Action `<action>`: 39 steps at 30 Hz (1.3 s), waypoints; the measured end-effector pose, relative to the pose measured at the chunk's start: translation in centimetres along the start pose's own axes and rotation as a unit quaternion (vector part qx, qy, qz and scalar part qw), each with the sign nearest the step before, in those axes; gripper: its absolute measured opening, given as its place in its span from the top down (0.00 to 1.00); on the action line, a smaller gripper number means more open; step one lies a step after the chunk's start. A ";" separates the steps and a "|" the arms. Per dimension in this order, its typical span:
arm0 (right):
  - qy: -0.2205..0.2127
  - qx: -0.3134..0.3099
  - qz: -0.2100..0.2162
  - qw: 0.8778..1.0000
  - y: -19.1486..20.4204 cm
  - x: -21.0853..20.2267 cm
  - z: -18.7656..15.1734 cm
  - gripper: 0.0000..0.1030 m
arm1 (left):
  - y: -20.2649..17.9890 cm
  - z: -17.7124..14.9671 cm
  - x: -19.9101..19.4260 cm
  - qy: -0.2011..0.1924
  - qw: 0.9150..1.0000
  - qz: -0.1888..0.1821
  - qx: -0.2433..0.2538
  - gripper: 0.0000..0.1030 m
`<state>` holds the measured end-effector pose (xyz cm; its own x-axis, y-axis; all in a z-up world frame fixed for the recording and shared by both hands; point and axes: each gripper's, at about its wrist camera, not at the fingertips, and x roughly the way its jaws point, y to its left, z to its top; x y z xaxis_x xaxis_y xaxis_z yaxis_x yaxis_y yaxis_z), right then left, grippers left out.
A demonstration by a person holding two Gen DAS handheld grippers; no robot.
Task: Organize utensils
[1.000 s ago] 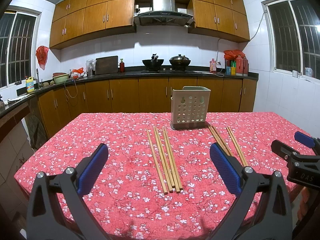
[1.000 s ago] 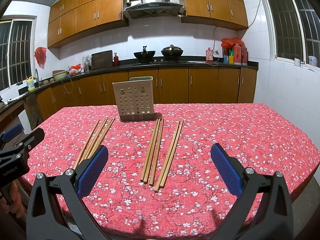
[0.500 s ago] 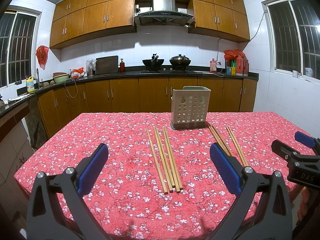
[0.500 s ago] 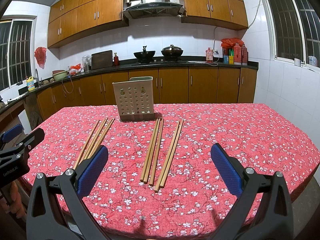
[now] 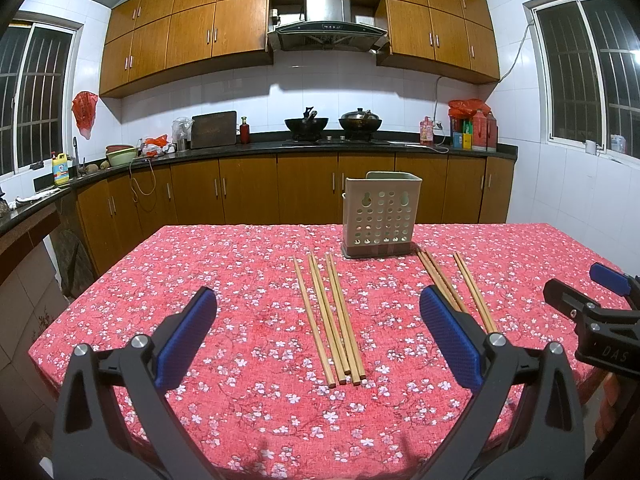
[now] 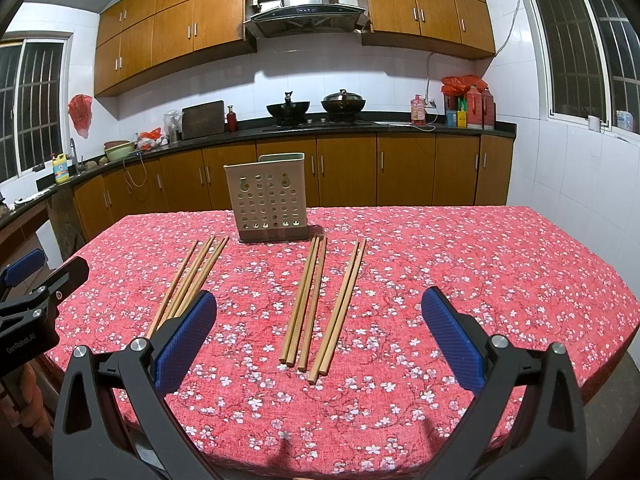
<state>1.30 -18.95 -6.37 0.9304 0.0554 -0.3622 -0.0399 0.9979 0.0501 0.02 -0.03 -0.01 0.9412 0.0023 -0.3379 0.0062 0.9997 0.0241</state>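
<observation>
Nothing has been picked up yet: every chopstick lies flat on the desk [image 5: 200,280] with its red flowered cloth, and the perforated utensil holder [image 5: 378,216] stands upright at the far middle, seemingly with nothing in it, though its inside is hidden. The left gripper [image 5: 318,332] hangs over the near edge with its jaws spread wide and nothing between the blue pads; ahead of it lies the left bundle of chopsticks [image 5: 330,316], five sticks side by side pointing toward the holder. The right gripper [image 6: 318,334] is likewise wide open and empty, facing the two right pairs of chopsticks [image 6: 320,300], which lie just beside each other, near the holder's base at their far ends. This looks like the very start, the approach before the first grasp. The next move probably calls for lowering one gripper over a pair, straddling the thin sticks across their length and closing low enough to catch them against the cloth. Then the sticks must be tipped upright and dropped into the holder's open top. Thin round sticks may roll or slip apart as the pads close.
</observation>
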 end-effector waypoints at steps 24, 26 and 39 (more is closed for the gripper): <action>0.221 0.125 -0.035 0.967 -6.4 11.8 -0.9 0.37 | 5.0 -0.6 9.0 0.145 0.987 0.046 -0.048 0.04; 0.237 0.141 -0.025 0.961 -6.5 13.4 -0.9 0.46 | 5.8 -0.8 10.0 0.165 0.983 0.039 -0.064 0.04; 0.252 0.100 -0.013 0.962 -4.8 17.6 -0.9 0.81 | 6.5 -1.8 14.2 0.232 0.969 0.005 -0.087 0.32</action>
<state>17.52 -22.69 -13.81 0.6326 0.0902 -0.7692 0.0984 0.9758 0.1953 12.78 6.52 -6.38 0.6872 -0.0175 -0.7262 -0.0977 0.9884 -0.1162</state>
